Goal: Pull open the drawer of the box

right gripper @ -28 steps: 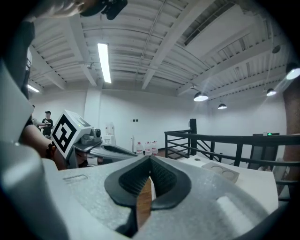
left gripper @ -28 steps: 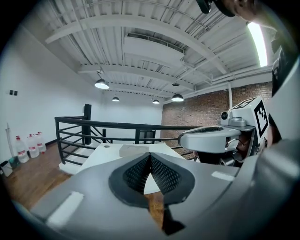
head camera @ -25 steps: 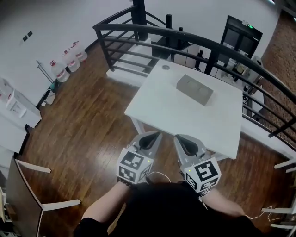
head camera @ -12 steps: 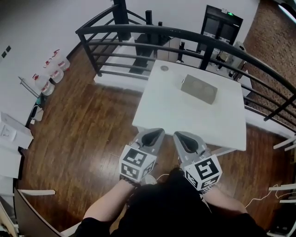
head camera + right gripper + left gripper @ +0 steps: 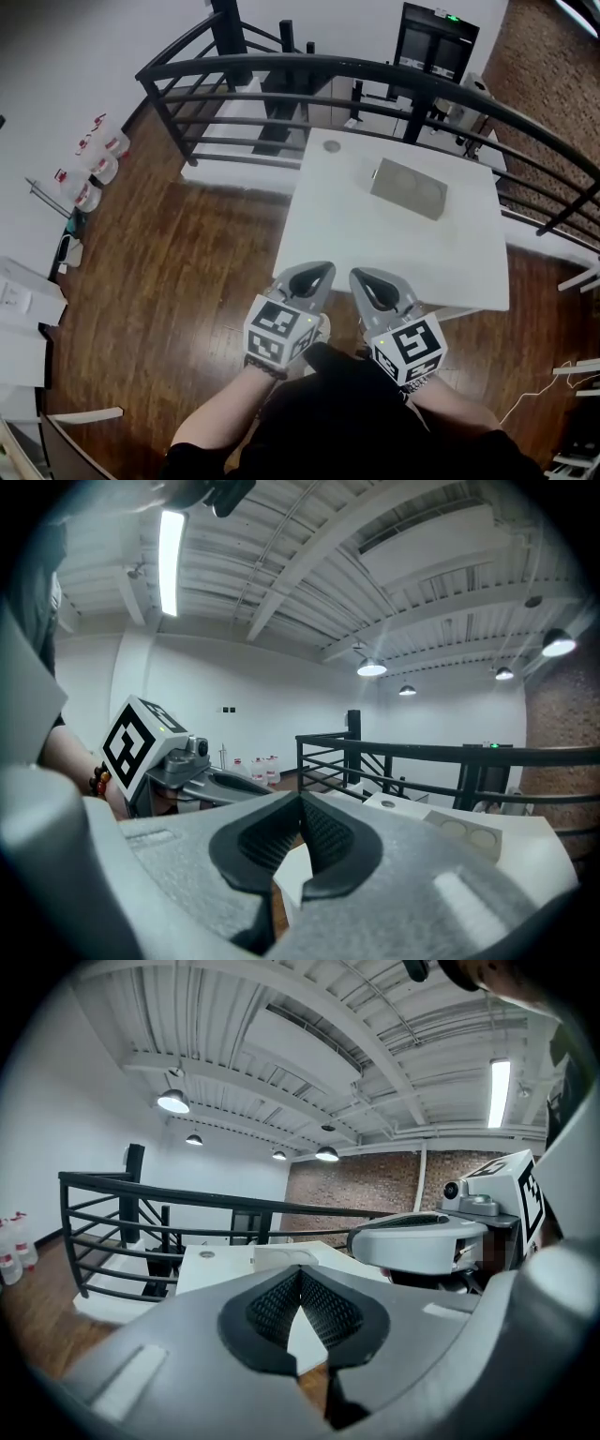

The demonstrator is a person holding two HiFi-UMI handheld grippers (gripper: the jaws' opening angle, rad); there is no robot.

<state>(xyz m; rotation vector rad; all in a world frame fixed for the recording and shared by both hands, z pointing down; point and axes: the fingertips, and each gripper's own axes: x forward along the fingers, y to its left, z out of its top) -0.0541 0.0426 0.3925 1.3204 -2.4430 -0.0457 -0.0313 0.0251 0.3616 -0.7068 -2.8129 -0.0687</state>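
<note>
1. Broadly, a dark wooden floor (image 5: 187, 253) fills the left of the head view and runs under everything else.
2. A black metal railing (image 5: 309, 66) curves round the far side and right of the bench, beyond the box.
3. The white bench (image 5: 375, 244) stands in the middle. Its top is mostly bare, and a bare stretch of it lies between the grippers and the box.
4. A dark cabinet (image 5: 436, 42) with a small green light stands behind the railing.
5. The box (image 5: 408, 188) is grey, flat and rectangular, with two round recesses in its top. It lies on the far half of the bench, turned at a slant to the bench edges. Its sides look flush, and the drawer is too small to make out.
6. The left gripper (image 5: 323, 269) and the right gripper (image 5: 356, 274) are held side by side over the near edge of the bench, well apart from the box and pointing toward it.
7. The left fingers (image 5: 272, 1307) meet at their tips with nothing between them. The right fingers (image 5: 328, 841) are likewise closed tip to tip and hold nothing.
8. Clear bottles (image 5: 94, 155) with red marks stand on the floor by the left wall.
9. A small round disc (image 5: 331, 145) sits on the far left corner of the bench, apart from the box.
</note>
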